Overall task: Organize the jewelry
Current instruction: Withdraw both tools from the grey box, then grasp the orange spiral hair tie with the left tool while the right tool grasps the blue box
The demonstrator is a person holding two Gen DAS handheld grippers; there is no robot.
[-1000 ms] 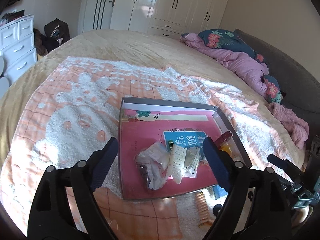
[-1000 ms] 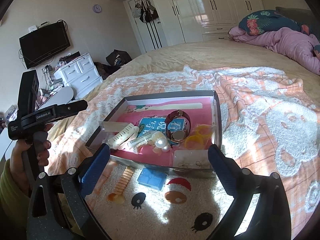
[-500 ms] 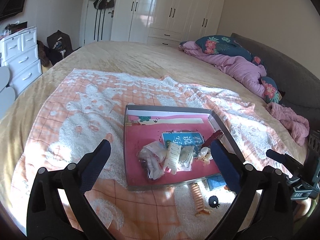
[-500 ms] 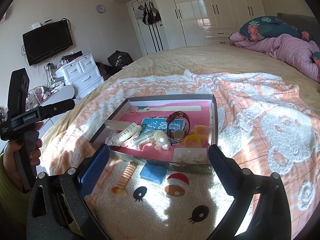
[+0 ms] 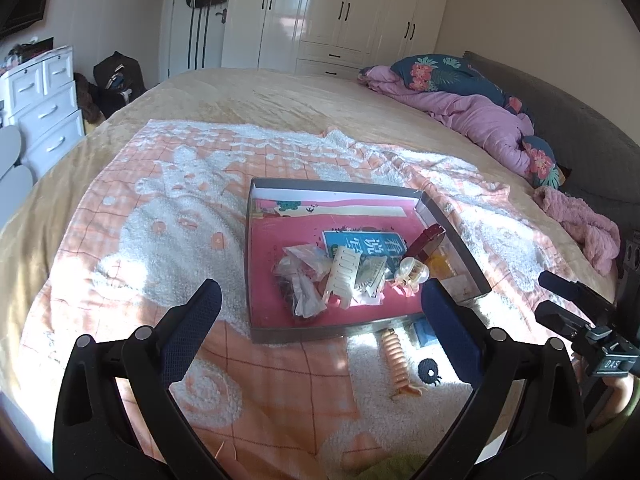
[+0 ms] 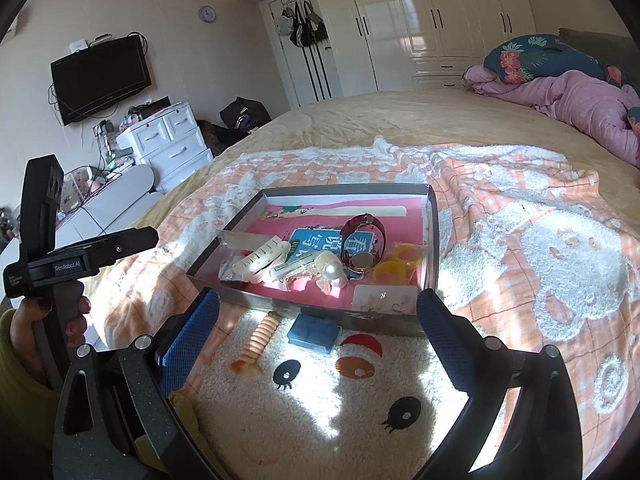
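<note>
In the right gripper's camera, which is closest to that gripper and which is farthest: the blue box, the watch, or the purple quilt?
From the right gripper:
1. Blue box: on the blanket, just outside the tray's near wall.
2. Watch: inside the tray, toward its middle.
3. Purple quilt: far back on the right of the bed.

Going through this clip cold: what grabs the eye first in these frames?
A shallow grey tray with a bright pink floor sits mid-bed on the peach-and-white blanket, heaped with a pearl clip, a brown-strapped watch and yellow rings. In front of it, outside, lie an orange spiral hair tie and a small blue box.
</note>
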